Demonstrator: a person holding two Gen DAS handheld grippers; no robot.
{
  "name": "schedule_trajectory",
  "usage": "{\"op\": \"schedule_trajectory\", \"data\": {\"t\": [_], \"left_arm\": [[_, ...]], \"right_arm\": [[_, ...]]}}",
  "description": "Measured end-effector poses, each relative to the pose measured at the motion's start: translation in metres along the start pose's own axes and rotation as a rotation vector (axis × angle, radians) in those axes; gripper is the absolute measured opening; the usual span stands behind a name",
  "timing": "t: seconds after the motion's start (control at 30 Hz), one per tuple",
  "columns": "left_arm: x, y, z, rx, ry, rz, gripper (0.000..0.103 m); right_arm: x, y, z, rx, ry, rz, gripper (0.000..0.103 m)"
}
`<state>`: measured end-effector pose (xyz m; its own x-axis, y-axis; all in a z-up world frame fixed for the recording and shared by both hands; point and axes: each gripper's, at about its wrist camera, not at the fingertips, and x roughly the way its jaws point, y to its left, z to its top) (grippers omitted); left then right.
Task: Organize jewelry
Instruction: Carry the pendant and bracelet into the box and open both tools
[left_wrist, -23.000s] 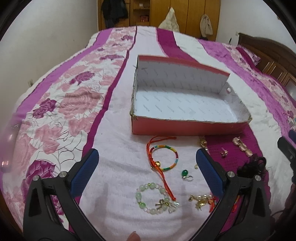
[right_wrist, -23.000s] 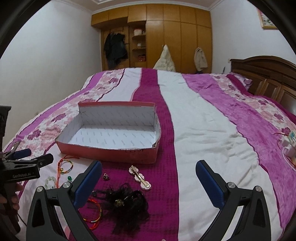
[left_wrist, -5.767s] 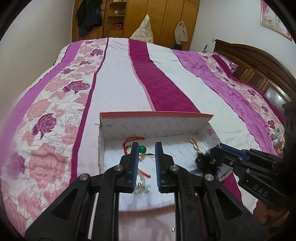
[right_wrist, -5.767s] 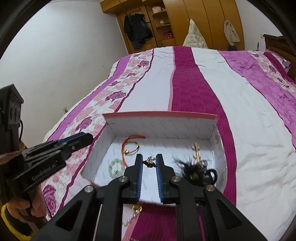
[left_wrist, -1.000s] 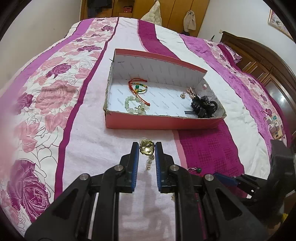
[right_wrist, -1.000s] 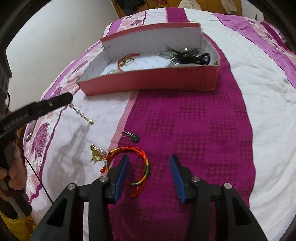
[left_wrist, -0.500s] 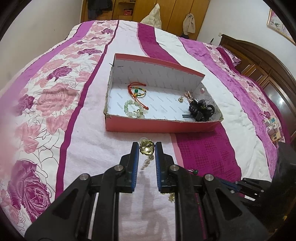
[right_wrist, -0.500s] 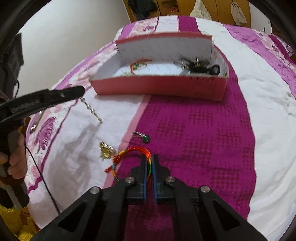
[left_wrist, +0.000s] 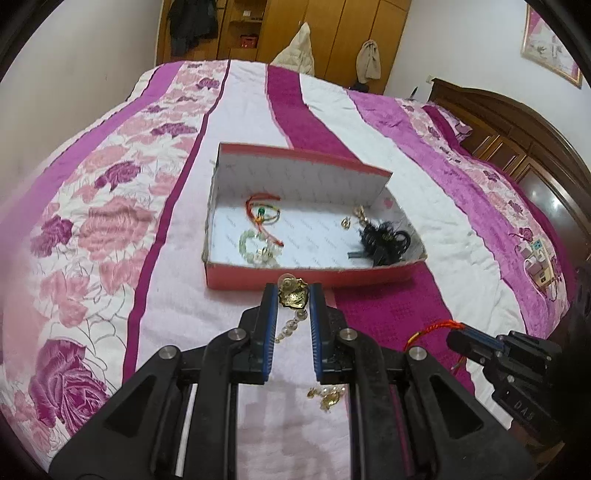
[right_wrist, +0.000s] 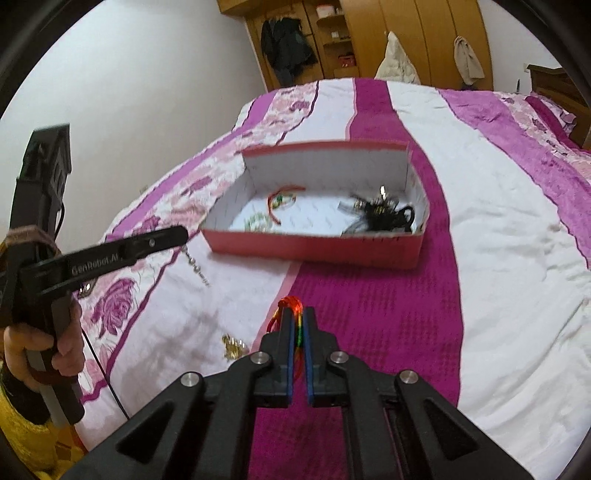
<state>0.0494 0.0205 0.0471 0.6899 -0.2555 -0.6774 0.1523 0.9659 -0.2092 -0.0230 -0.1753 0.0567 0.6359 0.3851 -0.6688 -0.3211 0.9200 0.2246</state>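
Left hand-held gripper (left_wrist: 292, 295) is clamped narrow on a gold charm (left_wrist: 293, 298), whose pearl chain (left_wrist: 291, 325) dangles between the blue pads above the bedspread (left_wrist: 177, 317). Right hand-held gripper (right_wrist: 298, 325) is pinched tight on a rainbow cord bracelet (right_wrist: 293, 314), its red knot poking up past the fingertips; in the left wrist view the same bracelet shows as a red-orange arc at the tip of that gripper. A hand (right_wrist: 55, 343) grips the handle of the left tool at the left edge of the right wrist view.

Lying loose on the white stripe of the bedspread, near both grippers, is one more gold earring (left_wrist: 328, 395).

Farther off, the red cardboard box (left_wrist: 306, 275) sits on the bed, straddling the white and magenta stripes. Inside, toward its left end, lie a red string bracelet (left_wrist: 264, 210) and a pale green bead bracelet (left_wrist: 258, 247); toward its right end, a black hair piece (left_wrist: 384, 242) with small gold pieces (left_wrist: 352, 218) just beside it.

Beyond the bed stand a wooden wardrobe (left_wrist: 332, 37) and a dark headboard (left_wrist: 524, 122).
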Motion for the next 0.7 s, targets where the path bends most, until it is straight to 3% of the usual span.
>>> {"op": "schedule_trajectory", "data": {"t": [0.37,0.7], "left_arm": [[0.004,-0.007,0.032,0.035,-0.055,0.000,0.009],[0.025,-0.005,0.065,0.055,-0.086,0.019,0.009]], "right_arm": [[-0.008,0.000,0.046,-0.018,-0.103,-0.022,0.005],[0.011,-0.004,0.091,-0.027,-0.158,-0.038,0.005]]}}
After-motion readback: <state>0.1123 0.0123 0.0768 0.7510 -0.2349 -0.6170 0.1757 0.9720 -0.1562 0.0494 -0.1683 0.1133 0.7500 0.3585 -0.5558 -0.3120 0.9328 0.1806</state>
